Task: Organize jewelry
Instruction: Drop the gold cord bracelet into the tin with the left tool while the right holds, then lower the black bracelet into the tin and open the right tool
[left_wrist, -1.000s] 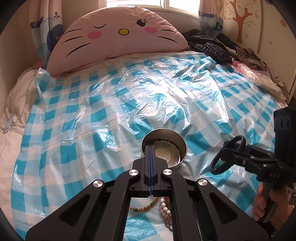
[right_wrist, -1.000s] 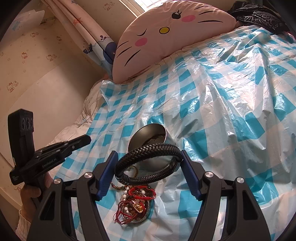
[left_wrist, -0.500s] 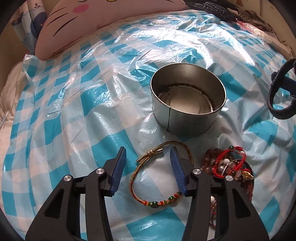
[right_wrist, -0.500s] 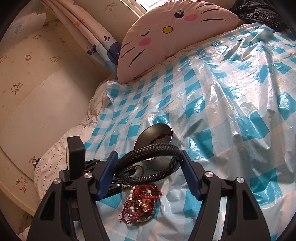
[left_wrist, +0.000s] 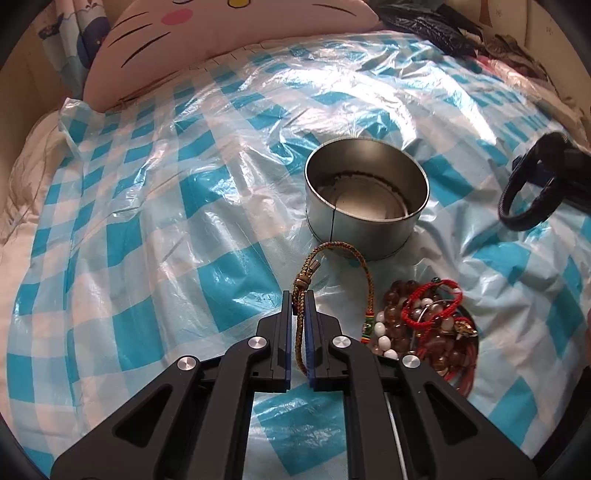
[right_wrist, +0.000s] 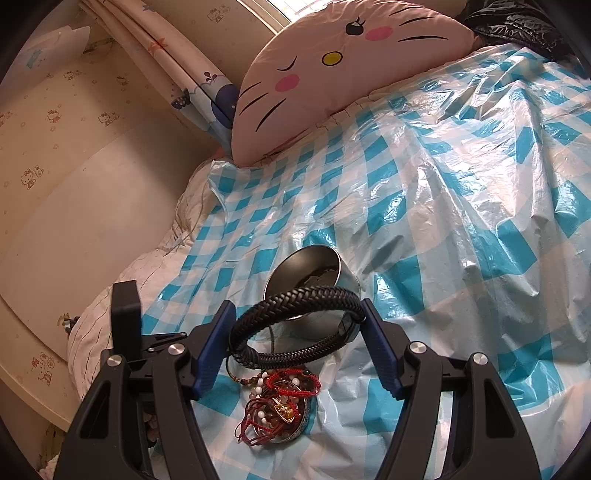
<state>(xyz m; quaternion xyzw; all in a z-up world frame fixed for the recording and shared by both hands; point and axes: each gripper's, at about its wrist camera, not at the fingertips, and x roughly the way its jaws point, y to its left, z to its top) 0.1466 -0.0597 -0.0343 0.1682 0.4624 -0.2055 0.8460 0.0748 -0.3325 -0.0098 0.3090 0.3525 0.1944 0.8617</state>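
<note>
Left gripper (left_wrist: 299, 295): jaws clenched on the woven cord bracelet (left_wrist: 360, 258), pinching one strand near its sliding knot. The loop trails ahead of the jaws toward the tin (left_wrist: 365, 206), touching its base. Cord looks light, limp, thin; likely to sag and swing when lifted, so a grip close to the knot seems sound.

Right gripper (right_wrist: 295, 325): jaws grasping the black braided bangle (right_wrist: 295, 332) across its width, above the bead pile (right_wrist: 280, 406). Bangle appears stiff and springy and may pop out if squeezed hard.
</note>
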